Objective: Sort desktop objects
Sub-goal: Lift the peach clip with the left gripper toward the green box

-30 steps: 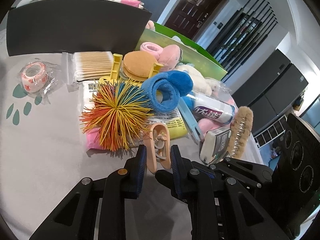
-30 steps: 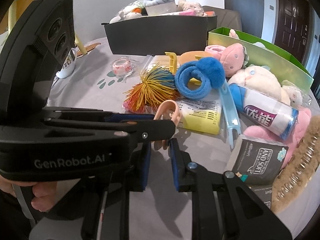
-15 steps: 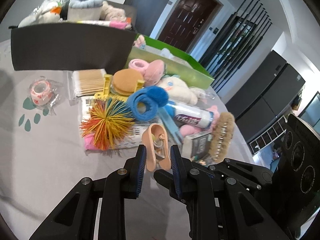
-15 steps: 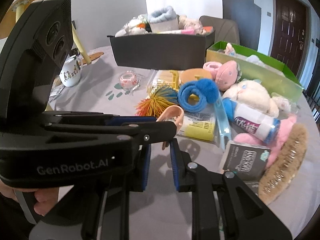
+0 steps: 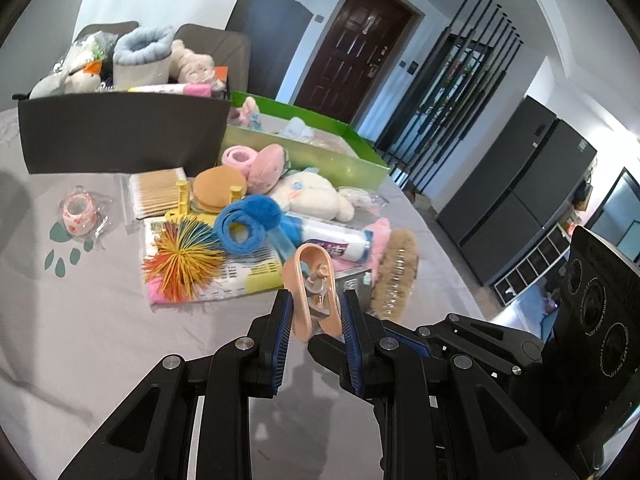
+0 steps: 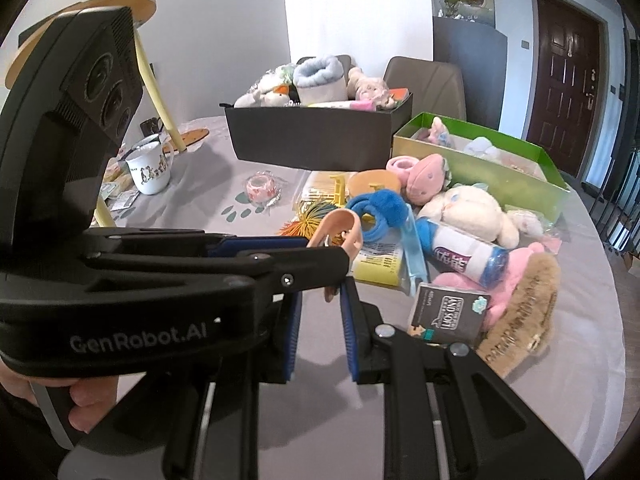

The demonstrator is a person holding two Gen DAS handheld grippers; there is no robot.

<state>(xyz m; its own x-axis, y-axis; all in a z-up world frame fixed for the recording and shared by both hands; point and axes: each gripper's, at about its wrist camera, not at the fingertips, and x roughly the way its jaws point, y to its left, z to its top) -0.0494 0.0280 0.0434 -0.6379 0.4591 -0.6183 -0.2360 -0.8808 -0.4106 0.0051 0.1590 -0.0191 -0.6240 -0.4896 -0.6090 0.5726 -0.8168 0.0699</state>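
Note:
My left gripper (image 5: pixel 314 304) is shut on a peach hair claw clip (image 5: pixel 310 280), which it holds upright above the grey tablecloth, in front of the pile. In the right wrist view the same clip (image 6: pixel 340 226) sticks out past the left gripper's fingers (image 6: pixel 280 264). My right gripper (image 6: pixel 320 304) sits just behind and below it, jaws nearly together with nothing gripped. The pile holds a spiky rubber ball (image 5: pixel 182 264), a blue fluffy band (image 5: pixel 244 224), a white plush (image 5: pixel 308 196), a tube (image 5: pixel 336 236) and a brush (image 5: pixel 396 276).
A black box (image 5: pixel 120 132) full of soft toys and a green box (image 5: pixel 320 152) stand at the back. Cotton swabs (image 5: pixel 154 192) and a wrapped tape roll (image 5: pixel 78 214) lie at the left. A mug (image 6: pixel 150 168) stands at the far left.
Both grippers have risen and pulled back from the pile. The peach clip has come up off the table in the left gripper.

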